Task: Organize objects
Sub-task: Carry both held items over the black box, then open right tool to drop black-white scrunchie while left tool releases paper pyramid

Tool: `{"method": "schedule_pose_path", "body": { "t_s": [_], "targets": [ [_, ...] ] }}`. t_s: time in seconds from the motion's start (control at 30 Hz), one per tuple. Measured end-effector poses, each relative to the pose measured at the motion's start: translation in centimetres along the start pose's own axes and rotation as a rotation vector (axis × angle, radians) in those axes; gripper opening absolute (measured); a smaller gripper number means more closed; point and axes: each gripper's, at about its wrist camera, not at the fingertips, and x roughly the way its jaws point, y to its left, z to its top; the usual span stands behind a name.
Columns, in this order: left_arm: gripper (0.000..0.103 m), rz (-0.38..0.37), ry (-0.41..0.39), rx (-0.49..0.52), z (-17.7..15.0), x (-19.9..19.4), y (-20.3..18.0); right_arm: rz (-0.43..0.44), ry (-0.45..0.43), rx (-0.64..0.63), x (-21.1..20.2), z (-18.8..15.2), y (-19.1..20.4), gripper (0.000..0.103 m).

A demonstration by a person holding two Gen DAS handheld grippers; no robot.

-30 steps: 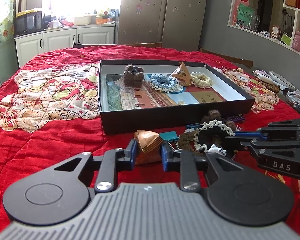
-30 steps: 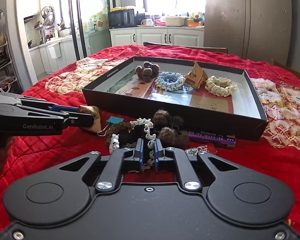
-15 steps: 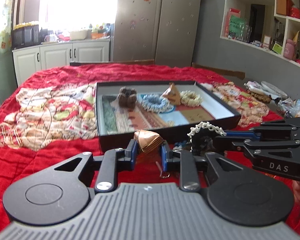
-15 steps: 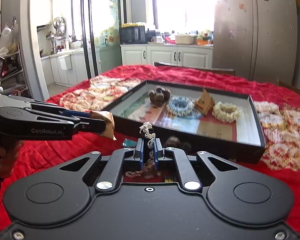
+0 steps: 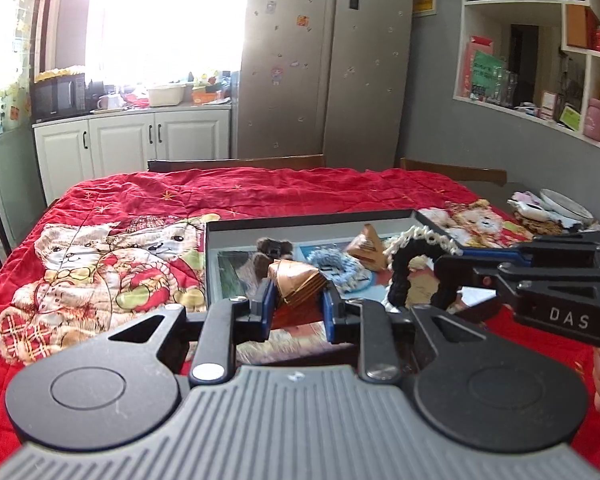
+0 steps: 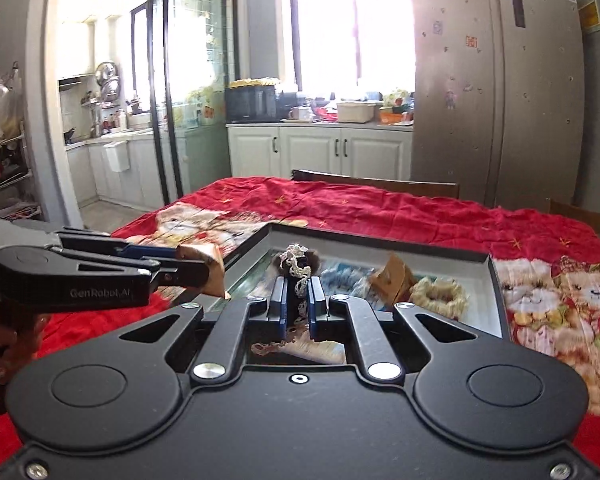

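Note:
My left gripper [image 5: 298, 296] is shut on a brown pyramid-shaped packet [image 5: 296, 282], held in the air above the near edge of the black tray [image 5: 300, 227]. From the right comes my right gripper [image 5: 446, 270], shut on a black scrunchie with white lace trim [image 5: 404, 264]. In the right wrist view that gripper [image 6: 298, 292] pinches the lace-trimmed scrunchie [image 6: 298, 264], and the left gripper [image 6: 196, 270] holds the packet [image 6: 208, 268] at left. The tray [image 6: 380, 242] holds a brown scrunchie [image 5: 272, 246], a blue one [image 5: 332, 260], a second pyramid packet [image 5: 368, 246] and a cream scrunchie [image 6: 440, 294].
A red quilt with teddy-bear prints [image 5: 100, 272] covers the table. Chair backs [image 5: 236, 164] stand at the far edge. Plates and clutter [image 5: 556, 208] lie at the right end. Cabinets [image 6: 320, 152] and a fridge [image 6: 496, 80] stand behind.
Both grippers have risen from the quilt with their loads and moved forward over the tray's near edge. The items left on the quilt have dropped out of view.

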Motion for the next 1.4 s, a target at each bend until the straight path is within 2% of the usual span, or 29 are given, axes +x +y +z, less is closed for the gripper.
{"method": "schedule_pose_path", "body": {
  "t_s": [0.2, 0.63, 1.4],
  "targets": [
    [0.028, 0.021, 0.017, -0.026, 0.9, 2.9, 0.6, 0.011, 0.019, 0.081, 3.5, 1.1, -1.9, 0.01],
    [0.028, 0.057, 0.057, -0.053, 0.9, 7.4, 1.4, 0.007, 0.041, 0.131, 9.5, 0.8, -2.9, 0.01],
    [0.028, 0.059, 0.093, -0.043, 0.0, 10.4, 1.0, -0.03, 0.118, 0.192, 13.0, -0.9, -5.1, 0.01]
  ]
}}
